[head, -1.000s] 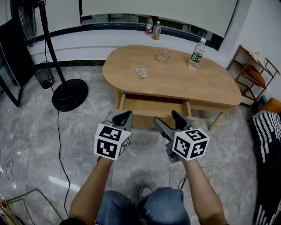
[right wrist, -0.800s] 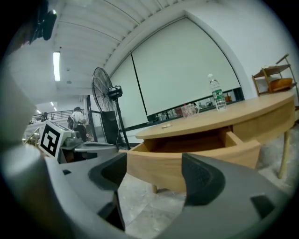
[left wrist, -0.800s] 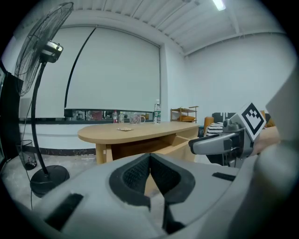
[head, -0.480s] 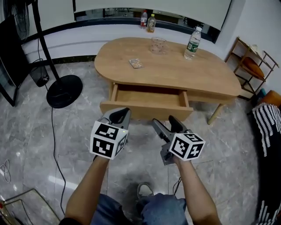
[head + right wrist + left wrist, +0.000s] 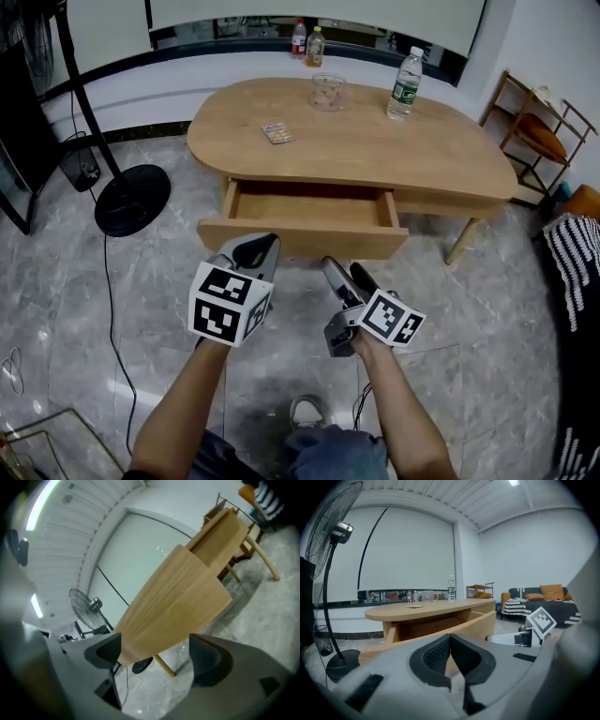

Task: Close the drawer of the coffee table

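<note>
1 drawer (image 5: pixel 302 238) stands pulled out from under the desk (image 5: pixel 441 159), and nothing shows inside it. Its long front panel runs side to side, squarely facing both grippers. The left gripper (image 5: pixel 251 247), pads pressed together and empty, sits just short of the panel's left half and looks the nearer of the 2. The right gripper (image 5: pixel 342 272) is tilted over, its jaws wide and just been opening, with nothing between them. It hangs low near the panel's middle. The push should go straight away from the person, square to that panel. On the desk are 1 bottle (image 5: pixel 403 84), 1 clear glass (image 5: pixel 328 92) and 1 small packet (image 5: pixel 276 132).
</note>
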Demonstrator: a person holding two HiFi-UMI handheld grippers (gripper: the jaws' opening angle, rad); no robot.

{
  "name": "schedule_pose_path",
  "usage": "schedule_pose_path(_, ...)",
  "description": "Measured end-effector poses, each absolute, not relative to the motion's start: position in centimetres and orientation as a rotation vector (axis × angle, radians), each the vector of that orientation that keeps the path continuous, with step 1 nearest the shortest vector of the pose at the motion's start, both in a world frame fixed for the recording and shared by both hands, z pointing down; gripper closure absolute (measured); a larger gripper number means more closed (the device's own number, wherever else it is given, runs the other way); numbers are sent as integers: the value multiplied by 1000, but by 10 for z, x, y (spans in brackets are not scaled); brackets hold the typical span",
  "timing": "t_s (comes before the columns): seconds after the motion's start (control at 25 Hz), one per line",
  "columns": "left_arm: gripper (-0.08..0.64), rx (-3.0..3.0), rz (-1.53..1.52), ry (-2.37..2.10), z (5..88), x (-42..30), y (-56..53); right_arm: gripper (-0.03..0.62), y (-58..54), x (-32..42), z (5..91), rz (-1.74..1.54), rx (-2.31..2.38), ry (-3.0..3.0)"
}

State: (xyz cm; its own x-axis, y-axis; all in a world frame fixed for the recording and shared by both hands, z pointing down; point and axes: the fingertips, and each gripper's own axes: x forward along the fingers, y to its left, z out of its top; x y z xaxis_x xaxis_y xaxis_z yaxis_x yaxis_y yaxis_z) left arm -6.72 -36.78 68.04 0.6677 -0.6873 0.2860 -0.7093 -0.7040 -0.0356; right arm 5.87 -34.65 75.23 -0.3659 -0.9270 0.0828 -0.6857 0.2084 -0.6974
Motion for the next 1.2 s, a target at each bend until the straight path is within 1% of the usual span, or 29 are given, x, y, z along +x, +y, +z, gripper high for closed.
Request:
schedule_pose_path(0.12,558,2789,442,-1180,684,-68,-367,131,-352,62,765,-997,-1474,2044)
schedule_pose_path(0.48,558,2772,502,-1229,687,-84,-369,109,-381,68,760,-1015,-1328,1833)
schedule_pose_path(0.6,558,2770,513,-1246,685,-88,-371,120,-381,68,758,-1033,-1333,1820)
schedule_pose_path(0.8,558,2781,513,-1245,681,-85,-370,120,-381,67,757,-1089,-1345,1808)
schedule_pose_path(1.2,558,2786,506,-1243,681,-80,-372,117,-385,68,758,-1100,-1337,1817)
